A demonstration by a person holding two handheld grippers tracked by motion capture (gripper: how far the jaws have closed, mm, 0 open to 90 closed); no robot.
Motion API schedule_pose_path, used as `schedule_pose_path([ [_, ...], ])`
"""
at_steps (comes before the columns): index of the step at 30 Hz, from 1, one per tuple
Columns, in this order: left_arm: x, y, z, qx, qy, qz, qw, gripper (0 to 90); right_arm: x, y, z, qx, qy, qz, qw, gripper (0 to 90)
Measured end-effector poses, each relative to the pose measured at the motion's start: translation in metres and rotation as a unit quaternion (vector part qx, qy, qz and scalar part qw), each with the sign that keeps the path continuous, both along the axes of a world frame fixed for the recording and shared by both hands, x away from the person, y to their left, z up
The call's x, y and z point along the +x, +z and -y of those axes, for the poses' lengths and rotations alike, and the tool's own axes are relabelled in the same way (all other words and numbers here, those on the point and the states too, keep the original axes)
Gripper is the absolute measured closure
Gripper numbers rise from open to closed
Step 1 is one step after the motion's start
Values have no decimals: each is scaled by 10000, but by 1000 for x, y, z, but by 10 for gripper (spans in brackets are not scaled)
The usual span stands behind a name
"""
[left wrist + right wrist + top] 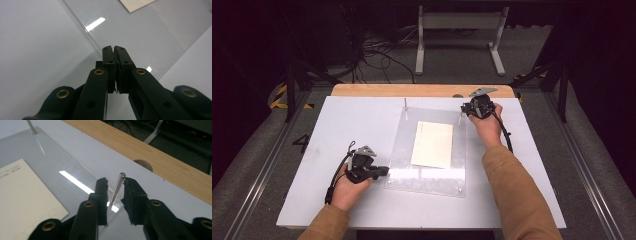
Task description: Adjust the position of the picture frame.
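The right gripper (pixel 115 185) has its jaws apart around the thin shiny metal pin (pixel 116 188), ready to pinch it. The left gripper (pixel 114 52) is squeezed together, holding nothing, over the clear plastic sheet (pixel 150 37).

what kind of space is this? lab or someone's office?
Probably a lab or data-collection rig, not an office: a white table framed by floor rails, loose cables on grey carpet behind it, dark surroundings, and a person working a clear acrylic plate with two hand-held grippers.
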State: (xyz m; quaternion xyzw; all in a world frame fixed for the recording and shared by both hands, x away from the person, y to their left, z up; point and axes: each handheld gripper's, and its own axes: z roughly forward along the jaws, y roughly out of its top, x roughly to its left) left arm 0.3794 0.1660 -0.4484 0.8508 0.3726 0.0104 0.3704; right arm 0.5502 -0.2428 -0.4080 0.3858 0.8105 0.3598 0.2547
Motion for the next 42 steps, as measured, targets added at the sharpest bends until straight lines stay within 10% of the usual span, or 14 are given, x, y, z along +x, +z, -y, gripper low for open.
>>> schedule_pose_path([
  [10, -18, 18, -2, -13, -379, 384, 9985, 697, -65, 12, 1, 406, 914, -147, 9949, 694],
  [24, -35, 21, 2, 153, -1005, 490, 9936, 623, -172, 12, 4, 223, 1945, -477, 9795, 613],
  [30, -35, 14, 8, 306, -1203, 460, 9912, 549, -198, 0, -3, -161, 2225, -1138, 9681, 546],
  [42, -31, 2, 12, 493, -1217, 451, 9903, 587, -218, -23, -19, -531, 2556, -1353, 9558, 616],
])
